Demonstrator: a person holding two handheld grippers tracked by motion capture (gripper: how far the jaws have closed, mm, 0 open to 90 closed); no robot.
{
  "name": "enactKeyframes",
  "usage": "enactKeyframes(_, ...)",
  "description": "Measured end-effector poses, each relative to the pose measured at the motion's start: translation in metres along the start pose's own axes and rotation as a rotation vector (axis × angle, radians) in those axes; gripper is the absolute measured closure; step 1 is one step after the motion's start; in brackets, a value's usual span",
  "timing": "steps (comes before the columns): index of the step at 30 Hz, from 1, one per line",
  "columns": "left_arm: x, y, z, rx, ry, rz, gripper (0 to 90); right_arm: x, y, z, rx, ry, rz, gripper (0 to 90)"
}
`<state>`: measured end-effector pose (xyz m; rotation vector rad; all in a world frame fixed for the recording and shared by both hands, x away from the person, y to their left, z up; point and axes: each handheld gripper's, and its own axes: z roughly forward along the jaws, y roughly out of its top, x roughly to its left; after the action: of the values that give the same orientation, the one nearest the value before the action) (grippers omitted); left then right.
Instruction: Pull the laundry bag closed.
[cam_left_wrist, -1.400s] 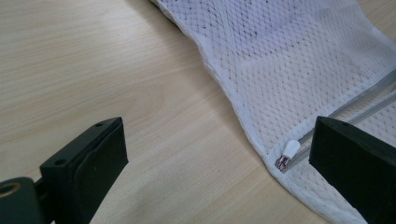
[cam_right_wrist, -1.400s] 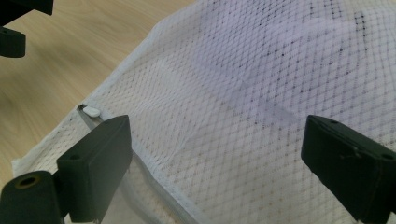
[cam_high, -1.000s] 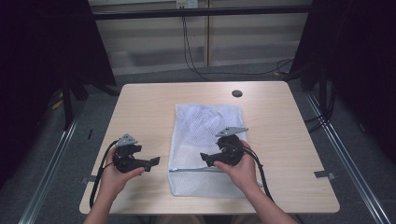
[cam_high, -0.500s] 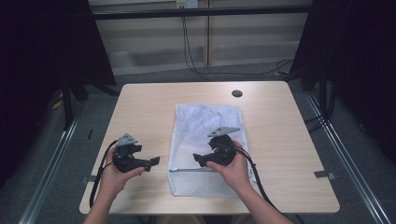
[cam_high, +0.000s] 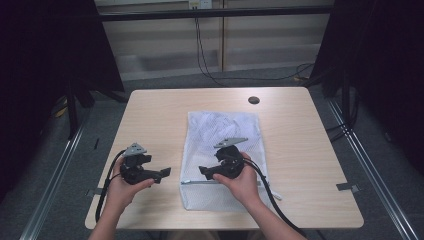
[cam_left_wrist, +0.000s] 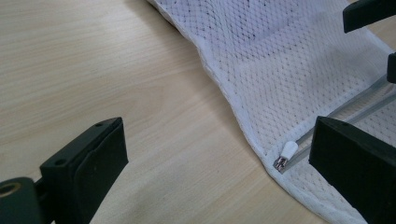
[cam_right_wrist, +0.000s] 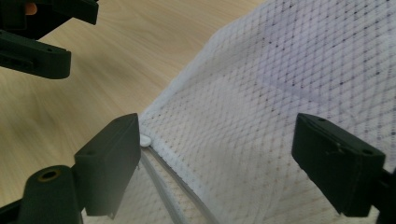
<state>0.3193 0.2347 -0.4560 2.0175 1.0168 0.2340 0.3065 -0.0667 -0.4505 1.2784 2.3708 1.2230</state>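
right gripper over the near end of the mesh bag, jaws wide apart, nothing between them. in the right gripper view the jaws straddle the bag's corner, and the white zipper pull sits just beside the inner face of one jaw, not pinched. the zipper runs off from it toward the bottom of that view.

left gripper on bare table, just off the bag's left edge, jaws also spread, holding nothing. in the left gripper view the pull lies at the bag's corner near one jaw, tab pointing up along the zipper track; the bag's hemmed edge runs away across the wood.

bag lies flat in the middle of the table, long way front to back, zipper end toward the person. something pale seems folded inside, too blurred through the mesh to name. a small dark round fitting sits in the tabletop at the far side, well apart from the work.

progress, as a judgement: very early. zipper looks closed along its length, pull parked at the left corner. neither gripper has a hold yet. left to do: pinch the pull, steady the bag corner with the other gripper, draw the zipper across.
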Motion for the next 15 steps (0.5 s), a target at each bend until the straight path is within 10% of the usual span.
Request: enactKeyframes(15,0.002,0.001,-0.002,-0.001,-0.003,0.0,4.1,0.008,0.0,0.012,-0.002,0.052,0.026,27.0)
